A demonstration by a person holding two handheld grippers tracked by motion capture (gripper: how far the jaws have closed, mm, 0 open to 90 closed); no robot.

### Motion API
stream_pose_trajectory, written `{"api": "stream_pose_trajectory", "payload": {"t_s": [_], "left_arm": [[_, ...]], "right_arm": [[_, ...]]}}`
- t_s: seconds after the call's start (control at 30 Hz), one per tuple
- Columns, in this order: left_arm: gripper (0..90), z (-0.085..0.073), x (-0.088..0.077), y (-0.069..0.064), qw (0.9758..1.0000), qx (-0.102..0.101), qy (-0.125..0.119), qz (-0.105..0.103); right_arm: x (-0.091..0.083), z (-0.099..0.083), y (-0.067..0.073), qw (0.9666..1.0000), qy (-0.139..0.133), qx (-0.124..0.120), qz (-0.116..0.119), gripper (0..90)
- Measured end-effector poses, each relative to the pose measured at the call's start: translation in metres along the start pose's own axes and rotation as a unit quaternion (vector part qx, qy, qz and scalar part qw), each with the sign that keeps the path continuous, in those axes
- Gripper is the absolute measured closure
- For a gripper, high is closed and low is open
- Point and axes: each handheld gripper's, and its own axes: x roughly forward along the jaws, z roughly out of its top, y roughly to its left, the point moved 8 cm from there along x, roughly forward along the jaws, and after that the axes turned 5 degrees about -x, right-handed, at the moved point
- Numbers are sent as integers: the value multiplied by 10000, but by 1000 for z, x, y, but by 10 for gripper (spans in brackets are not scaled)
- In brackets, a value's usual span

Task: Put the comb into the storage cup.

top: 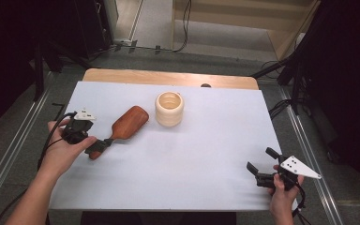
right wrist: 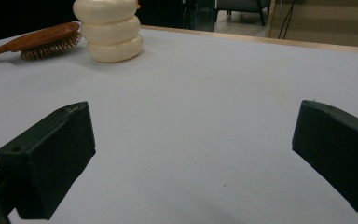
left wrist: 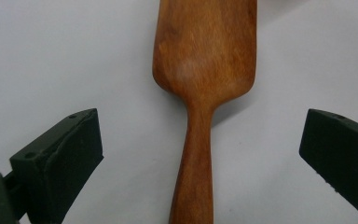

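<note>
the wooden hairbrush lies just left of the cream cup. the left gripper, jaws spread, straddles its handle, judged ready to pinch. the right gripper idles spread, well apart.

White-topped wooden table on grey floor, dark surroundings.

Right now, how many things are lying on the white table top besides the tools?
2. A wooden hairbrush lies at the left, bristles down, its handle between the open jaws of the left tool. A cream ribbed cup stands just right of the brush head, near the far edge.
</note>
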Motion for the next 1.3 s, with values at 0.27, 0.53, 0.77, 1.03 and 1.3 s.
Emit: {"api": "stream_pose_trajectory", "payload": {"t_s": [0.27,0.53,0.77,1.03,1.3], "left_arm": [[170,-6,23,1,9987,-30,444,267],[401,-12,39,-1,9961,97,797,366],[568,-13,48,0,9951,85,898,408],[638,-11,52,1,9963,-51,829,234],[725,-11,52,-3,9966,201,771,226]], "right_arm": [[0,0,0,10000,23,-3,5,0],[1,0,0,10000,29,-3,-9,0],[1,0,0,10000,34,3,-16,0],[1,0,-1,10000,37,-4,-22,0],[1,-1,0,10000,52,13,-21,0]]}}
